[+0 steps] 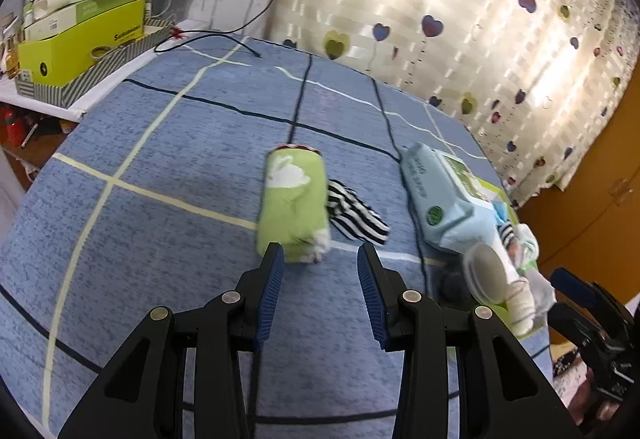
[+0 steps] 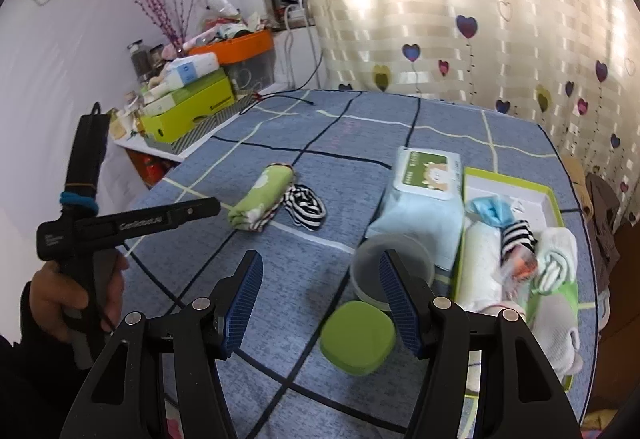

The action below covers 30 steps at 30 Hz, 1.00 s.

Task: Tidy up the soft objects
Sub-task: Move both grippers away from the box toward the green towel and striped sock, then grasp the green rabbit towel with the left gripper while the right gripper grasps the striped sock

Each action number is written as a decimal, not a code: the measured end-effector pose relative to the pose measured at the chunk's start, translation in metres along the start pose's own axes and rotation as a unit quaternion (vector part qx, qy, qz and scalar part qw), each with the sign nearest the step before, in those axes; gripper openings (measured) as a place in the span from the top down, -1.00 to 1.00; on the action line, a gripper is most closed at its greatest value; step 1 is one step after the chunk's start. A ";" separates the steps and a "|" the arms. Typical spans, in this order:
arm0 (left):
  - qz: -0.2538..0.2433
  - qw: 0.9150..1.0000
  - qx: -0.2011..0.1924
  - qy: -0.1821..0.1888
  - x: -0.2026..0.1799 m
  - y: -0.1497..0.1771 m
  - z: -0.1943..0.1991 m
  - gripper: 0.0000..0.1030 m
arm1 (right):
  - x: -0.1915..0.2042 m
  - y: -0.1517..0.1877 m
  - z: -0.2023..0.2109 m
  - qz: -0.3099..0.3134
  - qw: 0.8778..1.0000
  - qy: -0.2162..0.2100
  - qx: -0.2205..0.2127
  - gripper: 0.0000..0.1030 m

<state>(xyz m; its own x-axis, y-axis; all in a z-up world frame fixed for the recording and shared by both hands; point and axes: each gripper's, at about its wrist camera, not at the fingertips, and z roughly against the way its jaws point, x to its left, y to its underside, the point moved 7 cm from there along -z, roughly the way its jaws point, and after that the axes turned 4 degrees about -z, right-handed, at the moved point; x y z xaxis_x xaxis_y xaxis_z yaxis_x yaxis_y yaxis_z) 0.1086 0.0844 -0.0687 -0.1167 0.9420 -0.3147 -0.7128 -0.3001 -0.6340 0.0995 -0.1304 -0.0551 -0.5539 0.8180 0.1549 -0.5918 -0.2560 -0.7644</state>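
A rolled green cloth with a white rabbit print [image 1: 294, 205] lies on the blue checked bedspread [image 1: 160, 239], with a black-and-white striped sock [image 1: 356, 217] touching its right side. My left gripper [image 1: 320, 259] is open and empty, its fingertips just short of the roll's near end. Both also show in the right wrist view: the roll [image 2: 260, 199] and the sock [image 2: 306, 205]. My right gripper [image 2: 320, 271] is open and empty above a round green lid [image 2: 357, 341]. A green-rimmed box [image 2: 516, 183] at the right holds several rolled cloths and socks.
A pack of wet wipes [image 2: 422, 199] lies beside the box, with a clear round tub [image 2: 390, 271] in front of it. A cluttered side shelf with a lime box [image 1: 80, 43] and an orange bin [image 2: 240, 47] stands at the left. Heart-print curtains hang behind.
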 end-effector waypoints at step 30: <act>-0.015 0.999 0.049 0.001 0.019 -0.018 -0.085 0.12 | 0.020 -0.047 -0.108 0.088 0.991 0.026 0.098 -0.18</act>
<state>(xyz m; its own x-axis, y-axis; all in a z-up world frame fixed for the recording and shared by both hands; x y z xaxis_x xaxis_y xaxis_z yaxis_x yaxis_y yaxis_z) 0.1778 0.0945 -0.1233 -0.0929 0.9497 -0.2992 -0.7801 -0.2561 -0.5708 0.1794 -0.0468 -0.0840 -0.6299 0.7766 -0.0065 -0.5947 -0.4877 -0.6391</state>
